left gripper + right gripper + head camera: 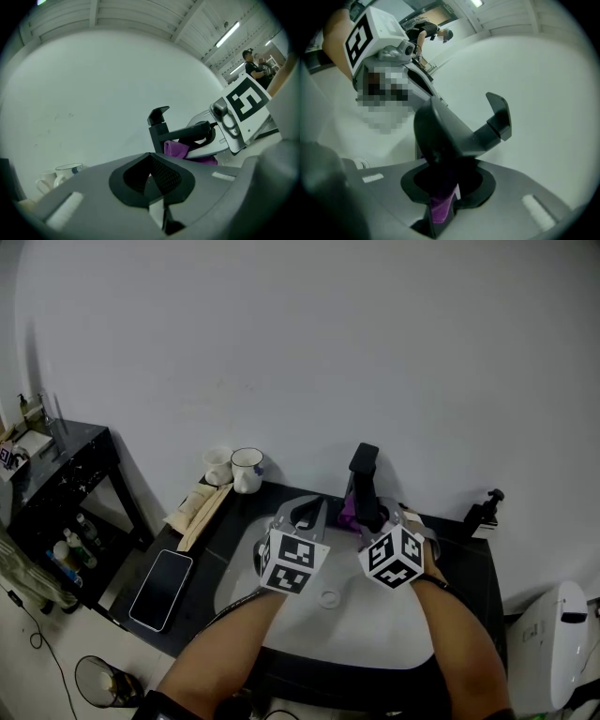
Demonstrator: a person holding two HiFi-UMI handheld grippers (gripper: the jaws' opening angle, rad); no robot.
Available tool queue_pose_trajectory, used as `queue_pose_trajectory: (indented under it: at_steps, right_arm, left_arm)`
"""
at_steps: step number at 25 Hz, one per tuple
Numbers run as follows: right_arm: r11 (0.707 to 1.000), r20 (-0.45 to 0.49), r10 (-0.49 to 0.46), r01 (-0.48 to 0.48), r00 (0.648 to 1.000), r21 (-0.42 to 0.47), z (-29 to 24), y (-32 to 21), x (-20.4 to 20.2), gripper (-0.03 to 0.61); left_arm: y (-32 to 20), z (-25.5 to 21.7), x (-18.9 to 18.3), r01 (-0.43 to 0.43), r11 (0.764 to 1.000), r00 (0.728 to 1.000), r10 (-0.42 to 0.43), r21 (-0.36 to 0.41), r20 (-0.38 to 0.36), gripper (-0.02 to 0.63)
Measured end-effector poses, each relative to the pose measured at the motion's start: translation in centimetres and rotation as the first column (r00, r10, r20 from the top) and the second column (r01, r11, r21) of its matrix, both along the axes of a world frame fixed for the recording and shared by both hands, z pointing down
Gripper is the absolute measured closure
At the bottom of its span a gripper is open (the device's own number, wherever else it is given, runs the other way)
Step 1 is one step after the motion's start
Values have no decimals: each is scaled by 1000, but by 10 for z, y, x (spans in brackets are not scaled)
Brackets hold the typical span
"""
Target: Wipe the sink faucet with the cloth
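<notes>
A black faucet [364, 482] stands at the back of the white sink [281, 606]. My right gripper [372, 522] is shut on a purple cloth [348, 514], which it presses against the faucet's base. In the right gripper view the cloth [440, 206] sits pinched between the jaws, under the faucet spout [450, 136]. My left gripper [308, 513] hovers over the basin's back left, just left of the faucet, shut with nothing in it. The left gripper view shows the faucet [161, 127], the cloth [176, 149] and the right gripper's marker cube [246, 104].
Two white mugs [247, 470] stand on the black counter at the back left, beside a pale wooden pack [197, 508] and a phone [161, 589]. A black soap pump [484, 512] is at the back right. A black shelf [56, 474] and a bin [105, 681] stand at the left.
</notes>
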State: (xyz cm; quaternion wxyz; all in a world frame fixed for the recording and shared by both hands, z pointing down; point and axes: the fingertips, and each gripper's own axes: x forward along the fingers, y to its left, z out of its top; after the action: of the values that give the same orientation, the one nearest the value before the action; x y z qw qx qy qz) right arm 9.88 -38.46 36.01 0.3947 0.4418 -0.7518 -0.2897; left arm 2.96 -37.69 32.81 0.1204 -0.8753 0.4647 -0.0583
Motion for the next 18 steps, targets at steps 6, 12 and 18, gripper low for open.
queue_pose_trajectory:
  at_steps: [6,12,18]
  right_arm:
    - [999,42,-1,3,999,-46,-1,-10,0,509]
    - [981,-41,-20,11,999,-196,17,-8,-9,510]
    - [978,-63,-46,32,997,-207,20,-8,-10,509]
  left_arm:
    - [1,-3,8,1,999,999,-3,41,49,597]
    - [5,1,9,11,999,998,-14,45,62,597]
    - [7,-4,7,14,997,997,-20,72,80,597]
